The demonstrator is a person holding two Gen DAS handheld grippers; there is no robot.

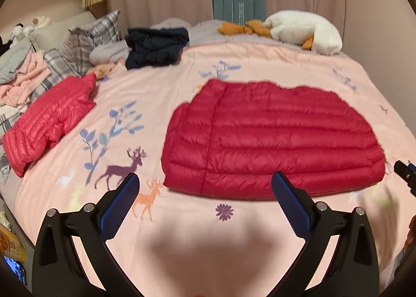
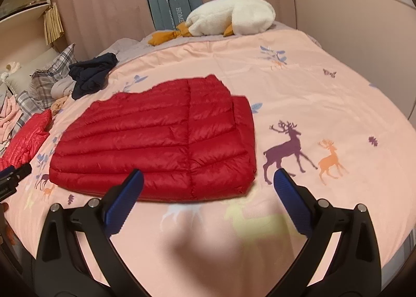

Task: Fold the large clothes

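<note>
Against the bed's left edge lies a smaller folded red down jacket point(image 1: 49, 120), with a navy garment point(image 1: 156, 47) behind it. Mid-bed, on the pink deer-print quilt point(image 1: 156, 94), the large red down jacket point(image 1: 273, 138) lies folded flat. Left tool point(image 1: 205, 185) and right tool point(image 2: 208, 182) both hover above the quilt at its near edge, fingers apart, holding nothing.

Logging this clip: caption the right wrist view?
Open right gripper hovers before a folded red jacket on the pink bedspread.
</note>
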